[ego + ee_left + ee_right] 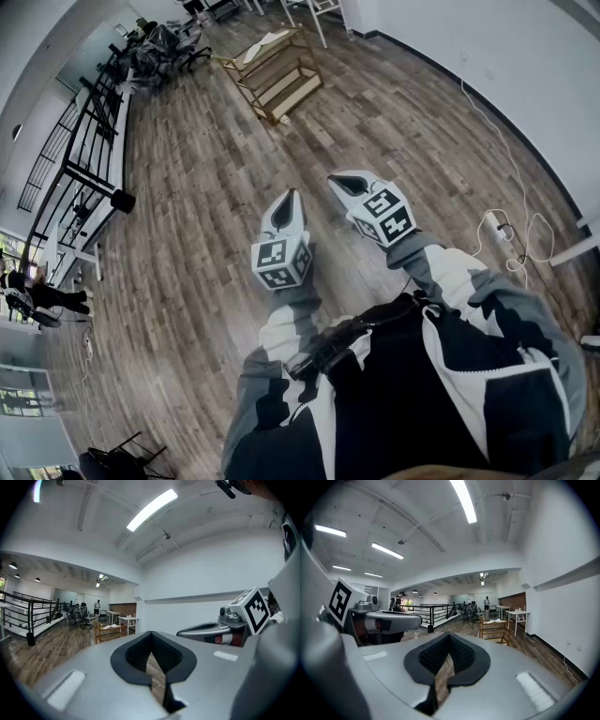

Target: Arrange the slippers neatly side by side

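I see no slippers that I can make out in any view. Both grippers hang side by side in front of the person's chest, above the wooden floor [206,187]. My left gripper [289,199] is shut with nothing between its jaws, which meet in the left gripper view [151,656]. My right gripper [339,180] is also shut and empty, as the right gripper view [447,656] shows. Each gripper appears in the other's view: the right one [211,629] and the left one [389,619]. Both point level across the room.
A low wooden rack [277,75] stands ahead on the floor with pale things on top that I cannot identify. A black railing [84,159] runs along the left. A white cable and power strip [494,223] lie by the right wall. A person [37,295] stands far left.
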`<state>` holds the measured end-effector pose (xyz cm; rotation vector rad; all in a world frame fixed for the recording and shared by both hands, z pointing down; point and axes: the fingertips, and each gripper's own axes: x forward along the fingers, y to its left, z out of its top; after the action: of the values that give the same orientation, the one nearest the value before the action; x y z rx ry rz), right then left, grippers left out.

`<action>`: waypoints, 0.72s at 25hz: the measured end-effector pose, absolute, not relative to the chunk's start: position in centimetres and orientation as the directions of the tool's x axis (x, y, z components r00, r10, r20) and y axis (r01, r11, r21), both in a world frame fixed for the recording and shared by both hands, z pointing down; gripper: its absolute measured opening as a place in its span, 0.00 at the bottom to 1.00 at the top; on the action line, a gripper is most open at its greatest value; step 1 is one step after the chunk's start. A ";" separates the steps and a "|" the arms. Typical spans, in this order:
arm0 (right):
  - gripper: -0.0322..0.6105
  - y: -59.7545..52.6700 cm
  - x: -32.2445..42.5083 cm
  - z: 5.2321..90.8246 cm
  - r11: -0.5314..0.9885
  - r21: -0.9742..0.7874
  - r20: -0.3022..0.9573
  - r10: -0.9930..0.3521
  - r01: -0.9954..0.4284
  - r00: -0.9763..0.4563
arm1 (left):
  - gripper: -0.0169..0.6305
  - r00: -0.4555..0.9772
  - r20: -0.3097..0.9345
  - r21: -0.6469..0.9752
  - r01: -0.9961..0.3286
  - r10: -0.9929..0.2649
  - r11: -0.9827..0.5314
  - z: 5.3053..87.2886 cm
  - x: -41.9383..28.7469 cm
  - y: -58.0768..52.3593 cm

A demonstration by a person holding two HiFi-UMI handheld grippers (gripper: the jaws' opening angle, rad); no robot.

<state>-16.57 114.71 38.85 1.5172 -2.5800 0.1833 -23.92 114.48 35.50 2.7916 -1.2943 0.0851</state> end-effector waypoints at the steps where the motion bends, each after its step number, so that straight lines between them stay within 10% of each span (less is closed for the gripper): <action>1: 0.05 114.6 -16.6 38.8 0.483 -0.033 0.185 -0.857 -0.875 -0.480 | 0.04 0.645 0.075 0.034 -0.764 -0.761 -0.644 35.6 -24.1 114.3; 18: 0.06 114.2 -16.2 38.7 0.476 -0.056 0.175 -0.861 -0.878 -0.478 | 0.04 0.648 0.069 0.033 -0.762 -0.759 -0.647 35.8 -23.9 113.4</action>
<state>-16.17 114.17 38.75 1.5338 -2.5919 0.2079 -23.91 113.43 35.80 2.7975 -1.2922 0.0756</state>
